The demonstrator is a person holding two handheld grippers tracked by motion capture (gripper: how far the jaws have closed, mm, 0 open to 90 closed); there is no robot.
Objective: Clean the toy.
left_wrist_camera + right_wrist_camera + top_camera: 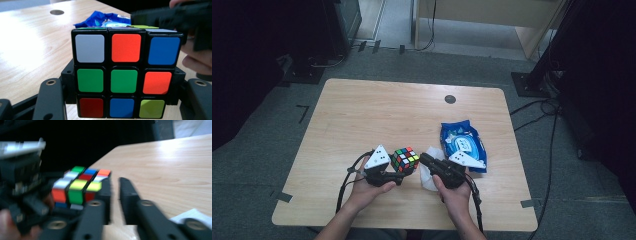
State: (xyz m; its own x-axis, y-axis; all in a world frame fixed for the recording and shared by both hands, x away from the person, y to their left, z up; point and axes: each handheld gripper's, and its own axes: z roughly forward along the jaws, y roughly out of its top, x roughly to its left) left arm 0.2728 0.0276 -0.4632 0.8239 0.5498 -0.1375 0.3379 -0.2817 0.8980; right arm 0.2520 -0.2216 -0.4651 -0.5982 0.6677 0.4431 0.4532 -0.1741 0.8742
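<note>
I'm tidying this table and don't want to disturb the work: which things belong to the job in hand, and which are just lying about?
In use:
- puzzle cube, clamped in the left gripper
- right gripper, its nearly closed jaws right beside the cube

Lying about:
- blue wet-wipes pack
- white wipe on the table, under the right hand

Plastic cube on a wood-look table.
I see the cube [125, 75] as glossy black plastic with smooth coloured stickers, the table [377, 115] as pale wood grain with a soft sheen, the pack [463, 144] as shiny crinkled blue film, the tissue [429, 175] as soft matt white paper, and my left gripper [404, 172] as matt black plastic.
</note>
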